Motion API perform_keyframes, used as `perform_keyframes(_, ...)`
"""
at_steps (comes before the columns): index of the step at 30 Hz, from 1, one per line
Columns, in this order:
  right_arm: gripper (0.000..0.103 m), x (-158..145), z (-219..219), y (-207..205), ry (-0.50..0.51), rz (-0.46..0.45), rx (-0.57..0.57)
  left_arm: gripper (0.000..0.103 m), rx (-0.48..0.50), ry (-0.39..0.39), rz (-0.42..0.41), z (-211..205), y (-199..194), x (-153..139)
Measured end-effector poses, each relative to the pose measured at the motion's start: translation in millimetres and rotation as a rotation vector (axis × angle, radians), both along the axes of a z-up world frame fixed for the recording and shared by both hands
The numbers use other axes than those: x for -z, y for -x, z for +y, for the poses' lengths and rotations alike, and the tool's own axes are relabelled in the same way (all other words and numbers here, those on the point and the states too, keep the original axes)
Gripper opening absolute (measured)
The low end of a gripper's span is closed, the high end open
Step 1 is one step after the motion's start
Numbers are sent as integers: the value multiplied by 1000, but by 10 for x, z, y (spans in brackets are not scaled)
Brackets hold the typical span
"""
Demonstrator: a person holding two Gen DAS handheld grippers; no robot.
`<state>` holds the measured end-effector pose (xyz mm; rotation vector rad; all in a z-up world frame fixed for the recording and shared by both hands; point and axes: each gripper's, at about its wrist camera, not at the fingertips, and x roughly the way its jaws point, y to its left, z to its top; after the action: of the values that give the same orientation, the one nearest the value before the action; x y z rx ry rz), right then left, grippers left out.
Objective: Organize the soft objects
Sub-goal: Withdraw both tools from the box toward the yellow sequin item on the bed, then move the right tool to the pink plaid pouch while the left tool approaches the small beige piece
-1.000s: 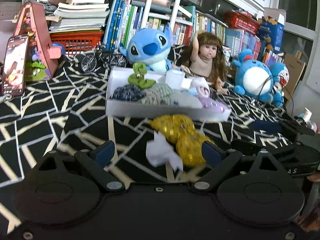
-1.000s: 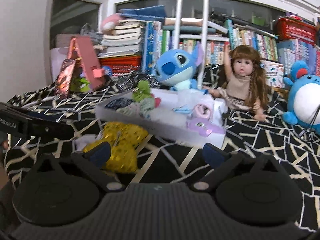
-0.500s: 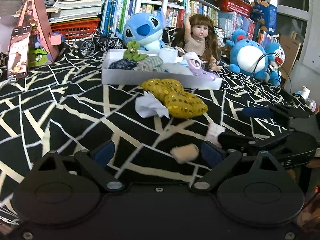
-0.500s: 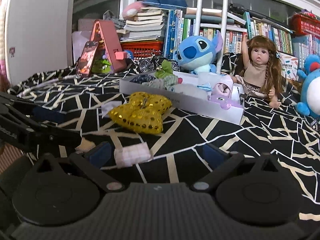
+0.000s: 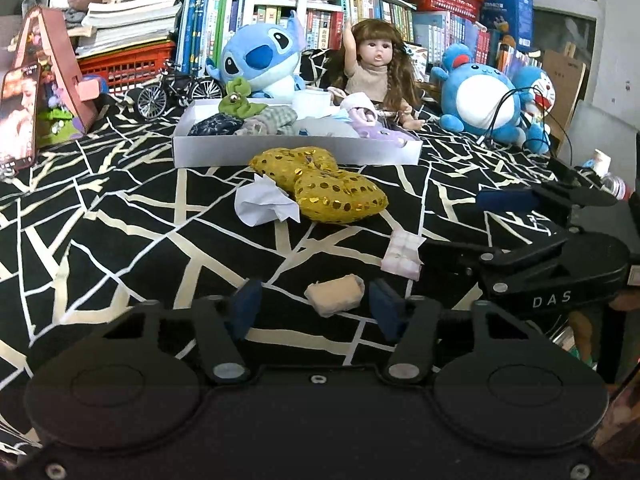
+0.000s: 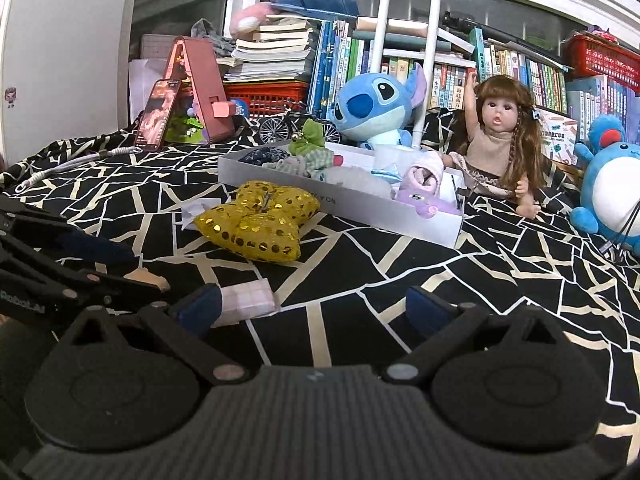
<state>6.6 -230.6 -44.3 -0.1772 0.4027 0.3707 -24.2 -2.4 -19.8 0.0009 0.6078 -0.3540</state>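
While the left claw (image 5: pixel 314 306) narrows around the small beige roll (image 5: pixel 335 295), its blue pads have not met it: a gap shows on each side, so the roll lies loose on the cloth between them. A second ago this claw stood spread wide over the gold sequinned bow (image 5: pixel 320 188) and the crumpled white tissue (image 5: pixel 264 204); both now lie farther up the cloth, and the roll has come between the fingers. That suggests the roll is the next soft piece bound for the white tray (image 5: pixel 296 152), which already holds scrunchies and other small cloth items.

The right claw (image 6: pixel 314 306) is spread wide and empty. Its left pad sits just beside, perhaps touching, the pale pink quilted pad (image 6: pixel 248 300), which was not in its view a second ago. Both claws have drawn back and low toward the near edge.

Everything rests on a black cloth with cream crackle lines (image 5: pixel 100 240); whether a bed or a worktop lies under it cannot be told. Behind the tray sit a blue plush alien (image 6: pixel 372 108), a long-haired doll (image 6: pixel 500 140) and a round blue plush (image 5: pixel 484 104), before shelves crammed with books.
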Motion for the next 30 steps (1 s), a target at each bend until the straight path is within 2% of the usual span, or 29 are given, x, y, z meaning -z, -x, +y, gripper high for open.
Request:
perform_keyframes(4,102,10,26,-16,-2,1,-5,33,-6,0,0,25,-4,-6)
perform_keyframes(6,102,15,41,-18,-2,1,-7,30,-14,5,4,49,-22,-14)
perform_keyframes(18,99,80,161,-52,-10,26,-22,30,-57,8,6,157,-83,-35)
perform_keyframes(30,90,115,261,-76,-20,54,-71,30,-96,5,2,244,-83,-20)
